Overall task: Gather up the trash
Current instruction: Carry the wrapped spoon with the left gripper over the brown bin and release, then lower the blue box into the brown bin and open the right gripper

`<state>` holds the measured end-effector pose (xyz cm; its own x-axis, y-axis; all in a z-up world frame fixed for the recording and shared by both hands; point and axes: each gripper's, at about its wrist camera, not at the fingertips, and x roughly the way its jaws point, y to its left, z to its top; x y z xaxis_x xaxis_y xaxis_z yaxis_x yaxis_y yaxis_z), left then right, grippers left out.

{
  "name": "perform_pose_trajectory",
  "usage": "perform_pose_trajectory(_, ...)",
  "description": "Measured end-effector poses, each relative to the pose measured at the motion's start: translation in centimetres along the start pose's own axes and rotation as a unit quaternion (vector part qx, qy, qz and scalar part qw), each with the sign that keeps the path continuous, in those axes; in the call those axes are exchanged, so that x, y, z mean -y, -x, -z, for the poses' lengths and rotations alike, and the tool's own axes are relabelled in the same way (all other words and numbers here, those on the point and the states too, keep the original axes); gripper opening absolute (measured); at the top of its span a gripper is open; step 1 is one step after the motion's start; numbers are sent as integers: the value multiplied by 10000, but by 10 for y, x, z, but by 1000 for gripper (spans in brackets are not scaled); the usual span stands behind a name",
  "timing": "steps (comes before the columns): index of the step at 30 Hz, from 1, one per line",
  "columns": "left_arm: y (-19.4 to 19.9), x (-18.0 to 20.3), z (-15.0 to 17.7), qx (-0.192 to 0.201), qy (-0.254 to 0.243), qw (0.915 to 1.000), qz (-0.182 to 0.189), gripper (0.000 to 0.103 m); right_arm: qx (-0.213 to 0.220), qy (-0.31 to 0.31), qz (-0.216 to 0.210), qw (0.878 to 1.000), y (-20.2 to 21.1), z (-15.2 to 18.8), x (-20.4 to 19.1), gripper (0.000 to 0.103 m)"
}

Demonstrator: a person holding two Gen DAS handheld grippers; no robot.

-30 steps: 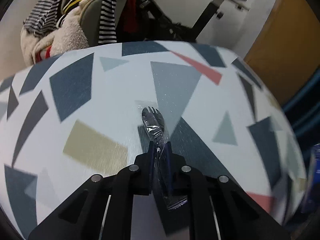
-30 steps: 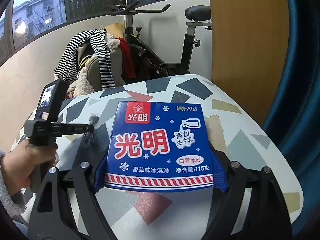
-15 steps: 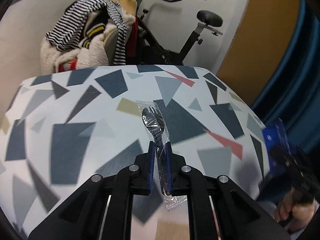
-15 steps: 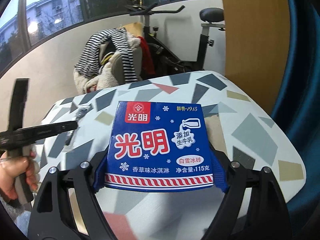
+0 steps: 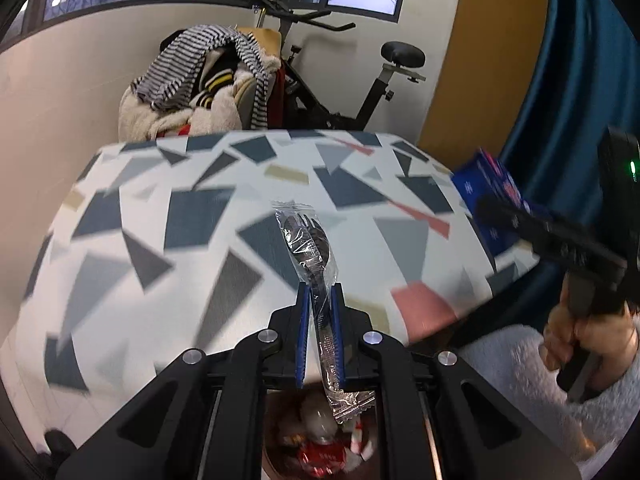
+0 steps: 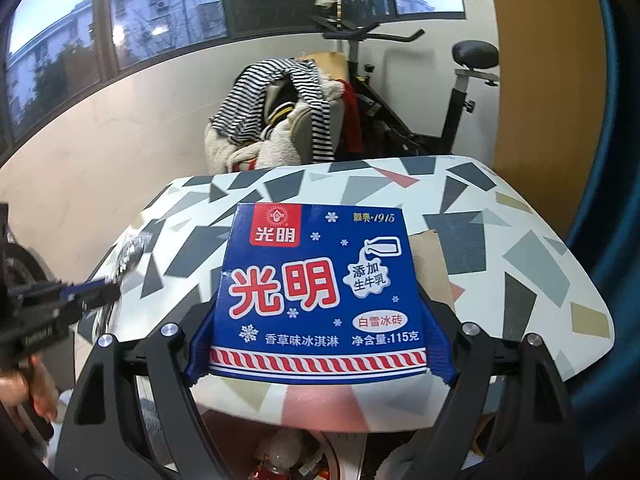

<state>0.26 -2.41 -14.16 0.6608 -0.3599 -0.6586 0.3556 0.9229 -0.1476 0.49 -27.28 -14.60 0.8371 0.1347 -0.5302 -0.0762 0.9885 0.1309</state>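
The left gripper [image 5: 319,304], jaws clenched on a wrapped plastic fork [image 5: 310,246], and the right gripper [image 6: 320,320], grasping a blue ice-cream box [image 6: 318,292], hover at the patterned table's [image 5: 160,240] near edge above a trash bin [image 5: 320,440].

Worktop [image 5: 192,216]: your white top, grey, navy, red shard print.
Exercise bike [image 6: 460,92]: behind your worktop, by the wall.
Clothes pile [image 5: 200,76]: striped and fleecy, beside your bike.
Curtain [image 5: 580,60]: blue, to your right.
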Motion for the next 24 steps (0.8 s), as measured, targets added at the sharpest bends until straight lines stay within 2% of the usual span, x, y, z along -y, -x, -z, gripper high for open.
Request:
perform_pose_trajectory(8,-2,13,77,-397,133,9991,26,11,-145,80,-53,9998,20,23,-26,81)
perform_pose_trajectory(11,-7,13,89,-502,176,9986,8,11,-193,115,-43,9997,25,33,-31,81)
perform_pose_trajectory(12,-7,12,91,-519,200,9984,38,15,-225,103,-36,9997,26,37,-33,81)
perform_pose_trajectory(14,-5,13,91,-508,197,9985,104,37,-251,66,-37,9997,27,43,-31,81)
perform_pose_trajectory(15,-3,13,90,-449,191,9988,91,58,-258,49,-42,9996,28,46,-30,81)
perform_pose_trajectory(16,1,13,88,-338,193,9992,61,65,-283,19,-40,9996,31,50,-33,81)
perform_pose_trajectory(18,8,12,82,-196,211,9996,-3,70,-310,29,-46,9995,31,54,-32,81)
perform_pose_trajectory(22,27,6,68,107,347,9992,-188,91,-389,94,-63,9992,30,62,-30,81)
perform_pose_trajectory(24,38,5,60,304,314,9984,-372,93,-497,175,-95,9986,27,67,-32,81)
